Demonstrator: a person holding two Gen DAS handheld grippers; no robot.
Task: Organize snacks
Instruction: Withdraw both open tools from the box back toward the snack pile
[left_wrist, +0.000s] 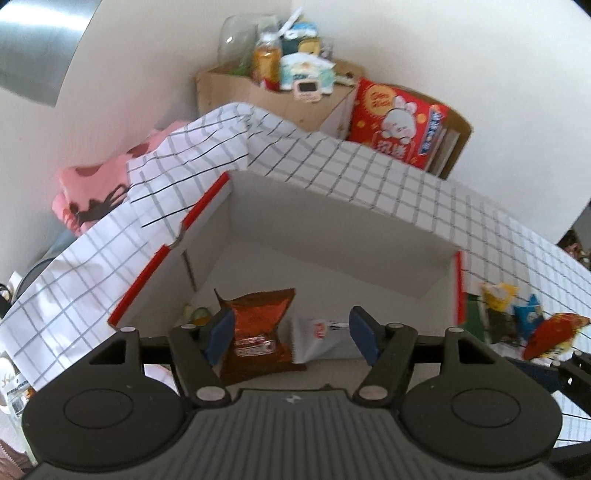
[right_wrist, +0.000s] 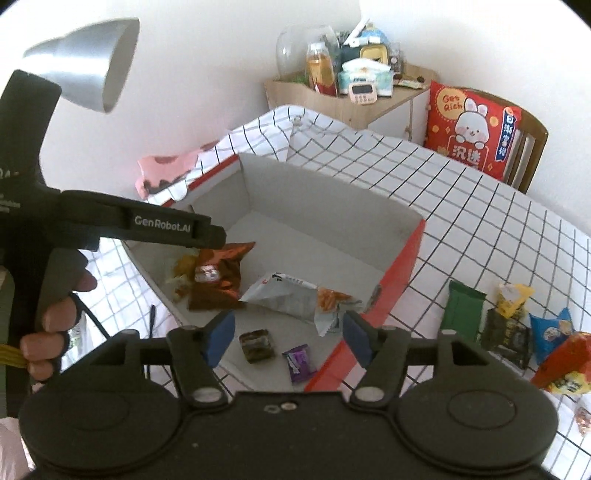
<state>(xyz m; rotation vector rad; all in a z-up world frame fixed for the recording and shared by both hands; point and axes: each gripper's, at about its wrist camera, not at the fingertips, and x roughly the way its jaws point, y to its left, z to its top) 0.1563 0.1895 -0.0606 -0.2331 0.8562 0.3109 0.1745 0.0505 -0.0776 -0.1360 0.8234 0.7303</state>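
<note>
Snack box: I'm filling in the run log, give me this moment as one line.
left gripper: open, empty | right gripper: open, empty | box: brown packet, white packet inside | cloth: green packet still out

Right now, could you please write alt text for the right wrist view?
The open right gripper hovers over a white box holding several snack packets, including a brown bag and a purple candy. More snacks lie on the checked cloth to the right; the left gripper's handle shows at left.
</note>
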